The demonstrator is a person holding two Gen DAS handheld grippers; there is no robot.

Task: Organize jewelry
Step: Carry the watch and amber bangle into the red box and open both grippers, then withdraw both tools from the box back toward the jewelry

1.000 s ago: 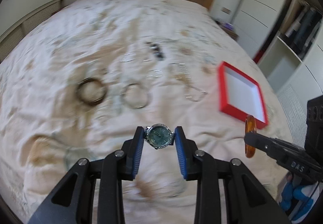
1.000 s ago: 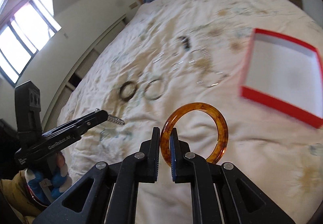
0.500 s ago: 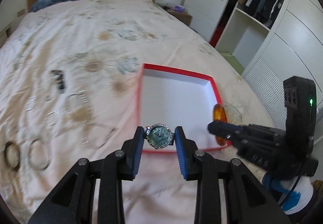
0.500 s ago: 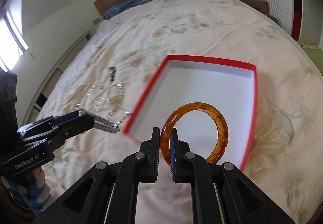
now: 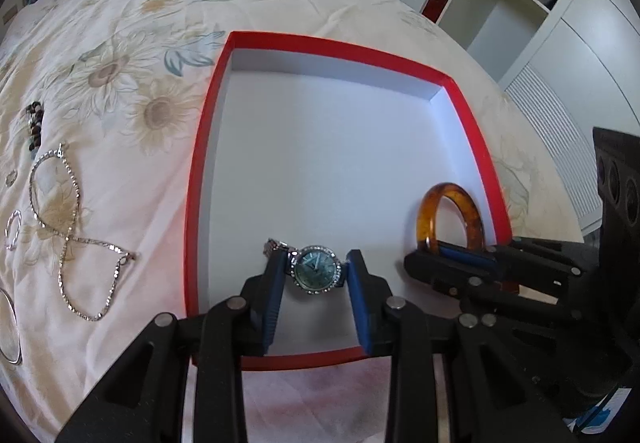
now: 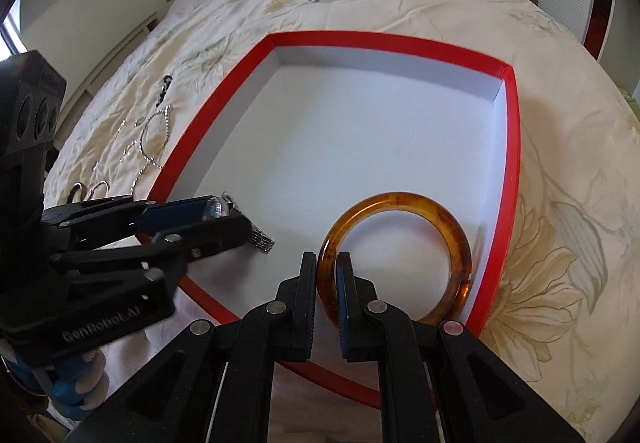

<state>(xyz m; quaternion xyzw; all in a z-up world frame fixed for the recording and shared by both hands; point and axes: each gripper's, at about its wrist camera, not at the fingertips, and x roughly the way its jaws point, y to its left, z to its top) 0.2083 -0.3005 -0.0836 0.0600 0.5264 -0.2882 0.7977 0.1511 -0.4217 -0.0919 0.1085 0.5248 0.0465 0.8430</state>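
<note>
Left gripper [image 5: 316, 273] is clamped on a watch [image 5: 317, 272], right gripper [image 6: 326, 283] on an amber bangle [image 6: 400, 259]. Both items are over the near edge of the red box [image 5: 200, 179] on the bed [image 5: 132, 43]. A chain [image 5: 68, 227] lies left of the box.

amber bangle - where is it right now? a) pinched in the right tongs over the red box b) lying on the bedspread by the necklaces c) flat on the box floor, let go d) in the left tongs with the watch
a: the amber bangle stands upright with its rim pinched in the right tongs above the white floor of the red box.
</note>
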